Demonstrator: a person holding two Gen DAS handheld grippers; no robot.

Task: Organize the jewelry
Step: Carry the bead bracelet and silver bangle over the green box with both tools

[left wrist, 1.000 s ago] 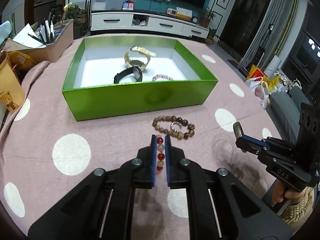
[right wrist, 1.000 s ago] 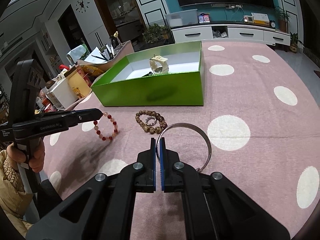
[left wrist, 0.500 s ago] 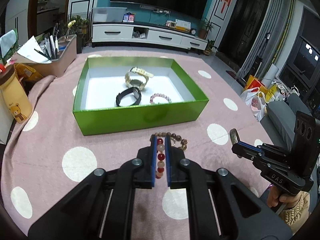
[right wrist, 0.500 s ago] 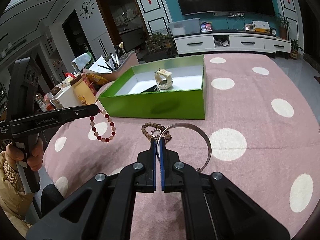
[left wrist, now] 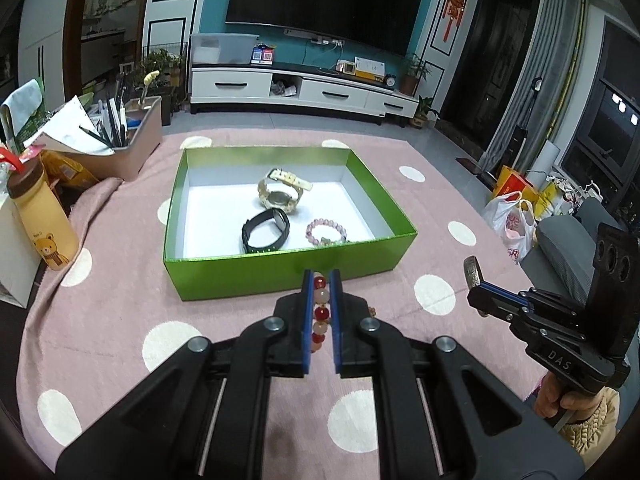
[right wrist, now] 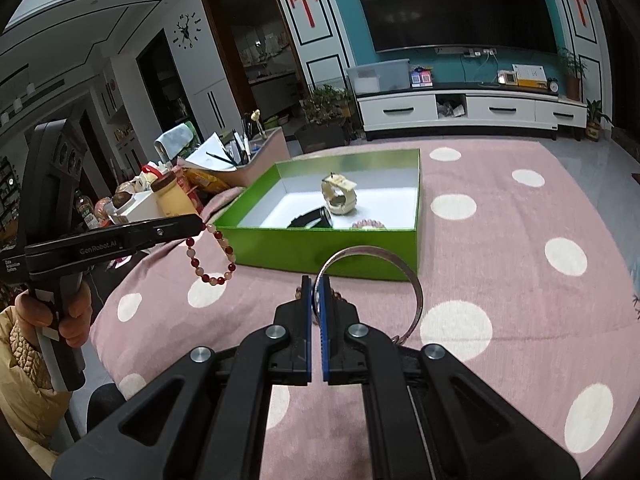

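Observation:
My left gripper [left wrist: 321, 280] is shut on a red and pink bead bracelet [left wrist: 320, 314], held in the air short of the green box [left wrist: 280, 270]; the bracelet hangs from it in the right wrist view [right wrist: 212, 254]. My right gripper [right wrist: 316, 284] is shut on a silver bangle [right wrist: 416, 292], also lifted; it shows at right in the left wrist view [left wrist: 472, 274]. The box [right wrist: 340, 248] holds a cream watch [left wrist: 280, 192], a black band [left wrist: 266, 232] and a pink bead bracelet [left wrist: 326, 232]. A brown bead bracelet [left wrist: 372, 311] lies on the cloth, mostly hidden behind my fingers.
The table has a pink cloth with white dots [left wrist: 120, 280]. At the left stand a yellow bear bottle [left wrist: 44, 220], a pink pen holder box [left wrist: 120, 140] and snack packs. A TV cabinet [left wrist: 300, 92] stands beyond the table.
Both grippers rose higher above the table with their pieces and drew nearer the green box. The brown bead bracelet dropped out of sight behind the fingers.

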